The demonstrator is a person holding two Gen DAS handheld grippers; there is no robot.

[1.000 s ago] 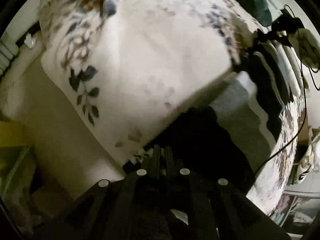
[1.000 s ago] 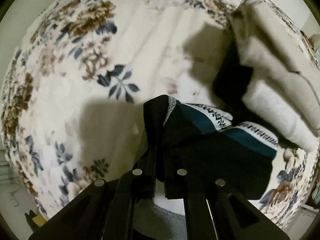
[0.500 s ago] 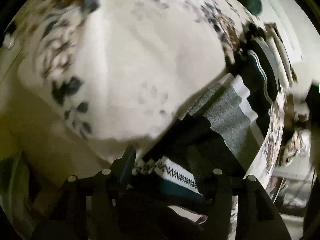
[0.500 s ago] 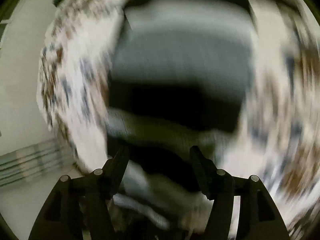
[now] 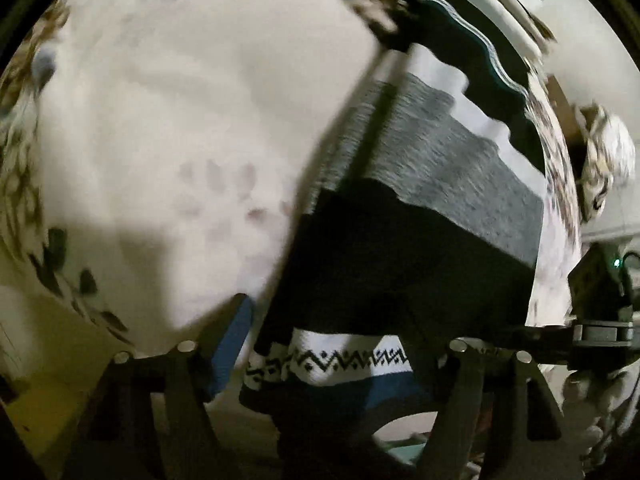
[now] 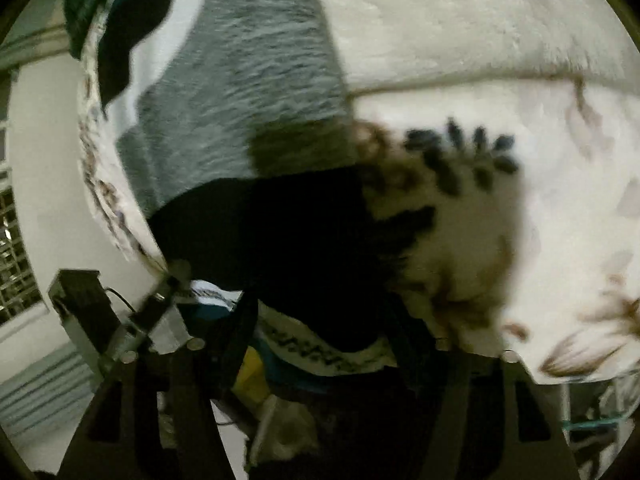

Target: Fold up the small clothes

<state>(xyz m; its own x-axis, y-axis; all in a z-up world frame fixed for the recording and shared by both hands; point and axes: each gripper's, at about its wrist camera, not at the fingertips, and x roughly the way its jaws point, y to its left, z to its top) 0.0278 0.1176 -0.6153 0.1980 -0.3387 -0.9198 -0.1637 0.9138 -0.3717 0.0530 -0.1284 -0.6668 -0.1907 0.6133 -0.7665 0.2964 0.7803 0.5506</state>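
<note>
A small knitted garment [image 5: 400,264] lies flat on the flowered bedspread [image 5: 180,120], with black, grey and white bands. Its near hem [image 5: 332,360] has a white zigzag strip over a blue band. My left gripper [image 5: 336,344] straddles that hem; its jaws are closing and the blue pad [image 5: 230,340] still stands clear of the cloth. In the right wrist view the same garment [image 6: 248,100] runs away from me. My right gripper [image 6: 324,332] has the patterned hem [image 6: 316,352] between its closing jaws, not pinched. Each view shows the other gripper beside it.
A thick cream blanket [image 6: 460,20] lies folded beyond the garment. Dark green and black clothes [image 6: 104,8] sit at the bed's far corner, blurred. The bed's edge drops to pale floor [image 6: 44,184] on the left, near a white grille [image 6: 16,240].
Both grippers were shut on the dark garment a second ago and have let go of it. The right gripper swung far across the bed to the hem. The left gripper rolled and shifted slightly.
</note>
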